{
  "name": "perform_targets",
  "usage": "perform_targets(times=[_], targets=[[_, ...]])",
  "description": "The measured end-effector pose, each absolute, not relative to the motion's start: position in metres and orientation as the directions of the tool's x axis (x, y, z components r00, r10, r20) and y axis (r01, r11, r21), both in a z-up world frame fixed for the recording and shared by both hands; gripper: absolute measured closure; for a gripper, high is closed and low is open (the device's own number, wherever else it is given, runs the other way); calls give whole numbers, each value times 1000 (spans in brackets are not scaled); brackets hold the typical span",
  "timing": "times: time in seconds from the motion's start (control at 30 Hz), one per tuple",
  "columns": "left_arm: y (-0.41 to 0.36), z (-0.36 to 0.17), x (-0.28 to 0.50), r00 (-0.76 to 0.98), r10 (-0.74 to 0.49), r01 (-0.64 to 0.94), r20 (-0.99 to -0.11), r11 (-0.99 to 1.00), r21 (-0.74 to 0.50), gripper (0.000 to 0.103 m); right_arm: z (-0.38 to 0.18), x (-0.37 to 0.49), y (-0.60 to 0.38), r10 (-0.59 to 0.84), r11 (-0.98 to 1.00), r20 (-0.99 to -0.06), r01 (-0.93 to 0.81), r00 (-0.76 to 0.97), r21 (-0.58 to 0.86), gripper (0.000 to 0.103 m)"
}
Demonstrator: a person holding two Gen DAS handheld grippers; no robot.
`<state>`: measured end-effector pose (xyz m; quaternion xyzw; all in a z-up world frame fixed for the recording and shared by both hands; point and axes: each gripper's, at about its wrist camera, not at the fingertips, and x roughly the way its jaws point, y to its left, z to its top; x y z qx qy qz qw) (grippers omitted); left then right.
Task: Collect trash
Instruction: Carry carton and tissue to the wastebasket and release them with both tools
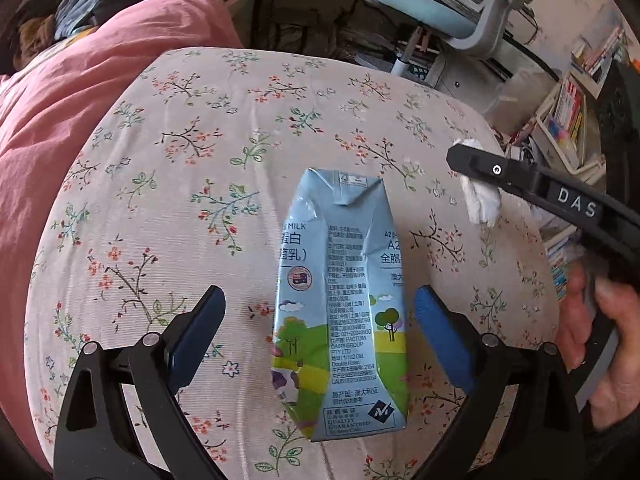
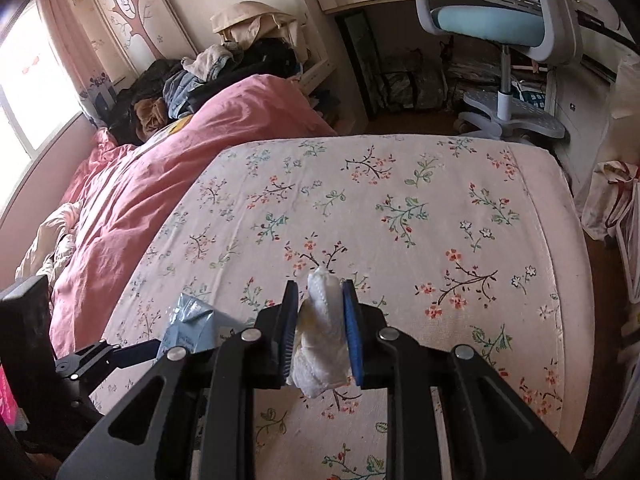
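On the flowered bed sheet [image 1: 200, 128], a milk carton [image 1: 340, 300] lies between the wide-open left gripper's [image 1: 318, 308] fingers, nearer one. The right gripper [image 2: 320, 308] pinches a crumpled tissue [image 2: 320, 344].

A bed [image 2: 400, 208] in a floral sheet carries a pink duvet [image 2: 160, 184] and a crumpled milk carton [image 1: 340, 300].

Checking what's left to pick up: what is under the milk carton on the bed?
The milk carton lies flat on the floral sheet, between the open left gripper fingers. Only sheet shows around its edges; whatever lies directly beneath is covered.
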<state>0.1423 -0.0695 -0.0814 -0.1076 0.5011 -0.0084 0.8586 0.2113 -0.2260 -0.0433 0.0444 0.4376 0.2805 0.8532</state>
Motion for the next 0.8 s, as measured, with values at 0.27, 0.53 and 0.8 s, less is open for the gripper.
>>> perform_targets(times=[0.27, 0.53, 0.8], targets=[[-76, -83, 144, 499, -100, -80, -861, 984, -161, 11, -46, 209, -232, 519, 834, -726, -453, 451, 315, 79], [-82, -86, 145, 498, -91, -69, -862, 987, -144, 11, -49, 209, -231, 521, 831, -733, -459, 439, 316, 79], [-73, -84, 141, 486, -156, -12, -860, 983, -185, 45, -50, 204, -231, 512, 835, -743, -452, 432, 313, 79]])
